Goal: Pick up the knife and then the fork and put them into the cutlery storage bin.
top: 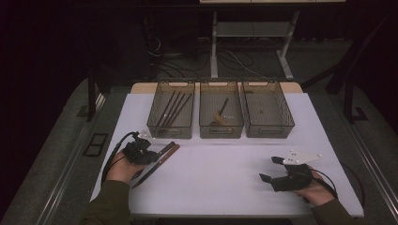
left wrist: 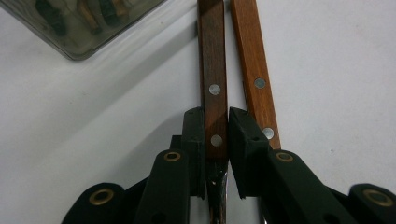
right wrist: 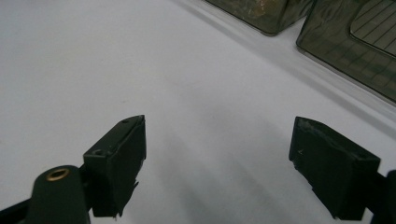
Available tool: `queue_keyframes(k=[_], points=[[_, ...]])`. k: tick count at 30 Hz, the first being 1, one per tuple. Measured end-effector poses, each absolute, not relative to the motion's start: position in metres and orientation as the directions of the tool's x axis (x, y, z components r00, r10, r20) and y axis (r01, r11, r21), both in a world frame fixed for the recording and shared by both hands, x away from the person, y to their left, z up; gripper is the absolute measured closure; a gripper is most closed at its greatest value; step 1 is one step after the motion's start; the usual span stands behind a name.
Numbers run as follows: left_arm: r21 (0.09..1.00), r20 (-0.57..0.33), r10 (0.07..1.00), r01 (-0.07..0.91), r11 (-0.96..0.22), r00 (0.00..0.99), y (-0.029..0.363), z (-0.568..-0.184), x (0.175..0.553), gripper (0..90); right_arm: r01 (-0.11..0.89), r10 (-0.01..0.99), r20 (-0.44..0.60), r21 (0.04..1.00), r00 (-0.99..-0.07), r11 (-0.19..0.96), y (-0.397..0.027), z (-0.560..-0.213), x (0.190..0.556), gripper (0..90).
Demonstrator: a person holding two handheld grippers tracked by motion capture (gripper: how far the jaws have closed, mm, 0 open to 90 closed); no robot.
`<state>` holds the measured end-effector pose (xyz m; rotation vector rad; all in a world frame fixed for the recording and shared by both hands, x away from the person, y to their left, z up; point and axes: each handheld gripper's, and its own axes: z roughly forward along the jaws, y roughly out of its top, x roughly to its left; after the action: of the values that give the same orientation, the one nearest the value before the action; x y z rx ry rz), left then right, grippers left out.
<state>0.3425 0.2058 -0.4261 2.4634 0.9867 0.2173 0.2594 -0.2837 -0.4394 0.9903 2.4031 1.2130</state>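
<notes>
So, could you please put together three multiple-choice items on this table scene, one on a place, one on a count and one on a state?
1. Where do the long dark sticks lie?
A. left bin
B. middle bin
C. right bin

2. How many bins stand on the table?
A. two
B. three
C. four

3. How is the left gripper?
A. open over bare table
B. shut on the darker knife handle
C. shut on a bin rim

Key: 1 A, they lie in the left bin; 2 B, three stand side by side; 3 B, its jaws press the darker knife handle.
</notes>
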Motion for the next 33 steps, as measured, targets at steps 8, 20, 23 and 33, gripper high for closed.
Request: queue_keyframes(k=[8,20,23,33], points=[[0.486,-0.042,0.685,0.613,-0.622,0.728,0.207,-0.426,0.344,77.3,0.455,0.676,0.062,0.784,-0.734,0.422,-0.281,-0.440,0.259,19.1],[0.592,-0.024,0.637,0.524,-0.612,0.771,0.196,-0.392,0.337,77.3,0.429,0.638,0.066,0.792,-0.767,0.434,-0.277,-0.424,0.267,17.5],[0.626,-0.025,0.606,0.485,-0.611,0.795,0.183,-0.379,0.332,77.3,0.401,0.601,0.059,0.795,-0.797,0.454,-0.271,-0.416,0.269,17.5],[0.669,-0.070,0.397,0.338,-0.662,0.915,0.116,-0.363,0.318,77.1,0.296,0.454,0.032,0.798,-0.890,0.525,-0.240,-0.389,0.280,17.6]])
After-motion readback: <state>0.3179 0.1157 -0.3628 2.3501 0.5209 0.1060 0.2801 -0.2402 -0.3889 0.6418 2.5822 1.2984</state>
